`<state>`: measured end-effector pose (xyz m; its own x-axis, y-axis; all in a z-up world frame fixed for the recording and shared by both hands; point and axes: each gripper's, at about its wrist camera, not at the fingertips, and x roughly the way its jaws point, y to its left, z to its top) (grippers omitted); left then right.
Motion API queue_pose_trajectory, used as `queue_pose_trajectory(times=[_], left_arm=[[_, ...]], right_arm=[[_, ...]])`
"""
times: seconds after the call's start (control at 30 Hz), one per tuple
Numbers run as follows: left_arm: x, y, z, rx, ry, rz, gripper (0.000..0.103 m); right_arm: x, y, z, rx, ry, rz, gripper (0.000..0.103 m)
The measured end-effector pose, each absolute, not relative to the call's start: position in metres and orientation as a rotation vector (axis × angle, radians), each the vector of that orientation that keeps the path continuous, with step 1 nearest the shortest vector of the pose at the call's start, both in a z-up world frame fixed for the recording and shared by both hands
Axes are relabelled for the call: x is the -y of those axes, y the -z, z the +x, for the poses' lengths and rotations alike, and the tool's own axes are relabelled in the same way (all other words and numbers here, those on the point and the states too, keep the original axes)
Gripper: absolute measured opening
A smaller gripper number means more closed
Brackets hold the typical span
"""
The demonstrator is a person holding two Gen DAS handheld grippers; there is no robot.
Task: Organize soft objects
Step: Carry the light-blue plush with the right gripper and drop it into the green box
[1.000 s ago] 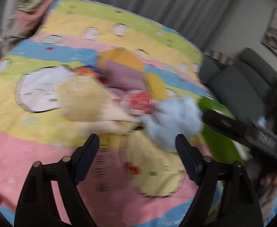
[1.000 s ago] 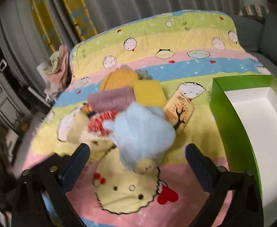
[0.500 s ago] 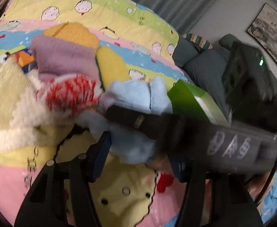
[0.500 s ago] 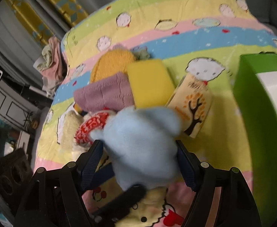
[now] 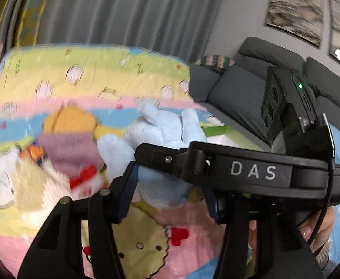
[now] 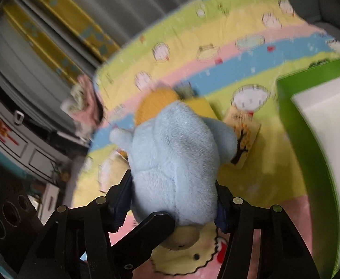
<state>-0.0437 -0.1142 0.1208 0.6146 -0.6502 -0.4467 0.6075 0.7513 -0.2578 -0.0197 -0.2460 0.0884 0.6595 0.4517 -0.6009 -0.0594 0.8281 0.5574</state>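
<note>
Both the left gripper (image 5: 170, 191) and the right gripper (image 6: 173, 205), lettered "DAS", have just been closing and now pinch the pale blue plush toy (image 6: 177, 162) above the striped blanket (image 6: 251, 32)

Soft indoor light, heavy motion blur, possibly slight defocus, fisheye bending, dark vignetted corners

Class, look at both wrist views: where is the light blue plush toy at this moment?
The light blue plush toy is clamped between both grippers' jaws above the striped blanket, in front of the pile of soft items, with the green box to its right.
</note>
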Motion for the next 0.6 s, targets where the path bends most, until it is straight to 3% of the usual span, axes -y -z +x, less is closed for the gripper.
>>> queue_pose_trajectory(times=[0.23, 0.6], left_arm=[[0.153, -0.146, -0.063, -0.460, 0.865, -0.028, 0.052], [0.248, -0.136, -0.050, -0.579, 1.057, 0.031, 0.052]], right_arm=[[0.276, -0.136, -0.068, -0.623, -0.269, 0.565, 0.061], [0.359, -0.141, -0.096, -0.560, -0.012, 0.666, 0.061]])
